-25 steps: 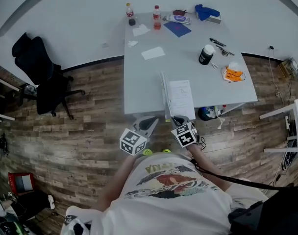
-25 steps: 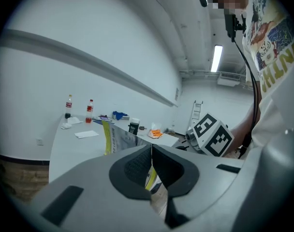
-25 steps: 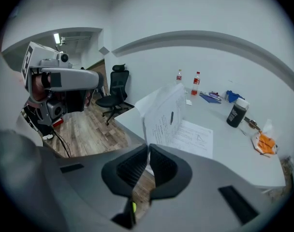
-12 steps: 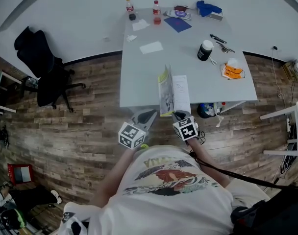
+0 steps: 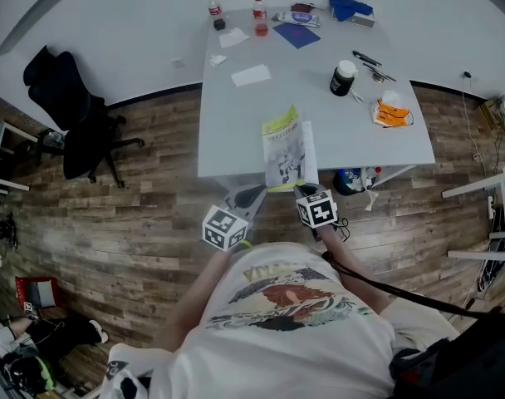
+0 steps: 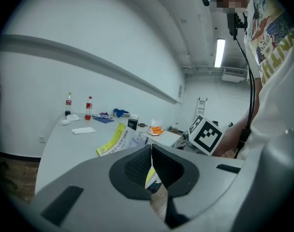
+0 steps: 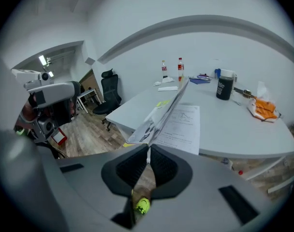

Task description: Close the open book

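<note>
Right gripper view shows right tool [image 7: 148, 150] pinching the raised book cover [image 7: 159, 117]; head view hides that grip.

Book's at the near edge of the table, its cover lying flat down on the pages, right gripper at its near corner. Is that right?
Not quite. The book is at the near edge of the table with the right gripper at its near corner, but the cover is not flat. It stands tilted above the printed page with a gap beneath, as the right gripper view shows.
</note>
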A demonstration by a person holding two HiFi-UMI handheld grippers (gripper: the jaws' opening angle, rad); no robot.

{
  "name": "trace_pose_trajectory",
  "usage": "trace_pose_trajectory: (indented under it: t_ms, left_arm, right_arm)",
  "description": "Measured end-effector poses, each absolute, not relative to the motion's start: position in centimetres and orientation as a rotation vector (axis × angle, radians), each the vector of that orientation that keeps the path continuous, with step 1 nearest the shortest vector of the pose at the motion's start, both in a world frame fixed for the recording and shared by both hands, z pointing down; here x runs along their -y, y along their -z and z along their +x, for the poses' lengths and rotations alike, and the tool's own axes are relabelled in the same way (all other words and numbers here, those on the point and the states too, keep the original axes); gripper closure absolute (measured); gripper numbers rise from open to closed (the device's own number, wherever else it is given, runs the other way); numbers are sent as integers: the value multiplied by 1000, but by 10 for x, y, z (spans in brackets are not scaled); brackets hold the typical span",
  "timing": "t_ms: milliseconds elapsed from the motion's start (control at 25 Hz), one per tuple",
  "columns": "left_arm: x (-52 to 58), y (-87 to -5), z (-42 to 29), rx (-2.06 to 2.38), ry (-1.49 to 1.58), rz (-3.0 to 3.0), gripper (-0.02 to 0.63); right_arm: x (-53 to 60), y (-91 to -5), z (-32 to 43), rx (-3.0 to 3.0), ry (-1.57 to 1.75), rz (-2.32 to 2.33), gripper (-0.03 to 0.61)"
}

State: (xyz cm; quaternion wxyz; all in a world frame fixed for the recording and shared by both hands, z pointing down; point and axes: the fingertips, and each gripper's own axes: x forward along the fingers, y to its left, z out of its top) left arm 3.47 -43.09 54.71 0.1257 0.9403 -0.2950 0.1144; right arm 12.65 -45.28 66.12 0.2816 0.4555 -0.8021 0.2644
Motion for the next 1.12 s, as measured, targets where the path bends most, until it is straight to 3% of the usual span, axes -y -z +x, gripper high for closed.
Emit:
trace_pose_trajectory:
  t_ms: [600, 1120]
  left_arm:
    - [431, -551, 42, 851, -288, 2716, 600]
    - [425, -518, 43, 876, -246, 2777, 601]
  right_arm:
    - [429, -674, 149, 2142, -779, 1273, 548]
    - [457, -581, 114, 2458, -494, 1250, 548]
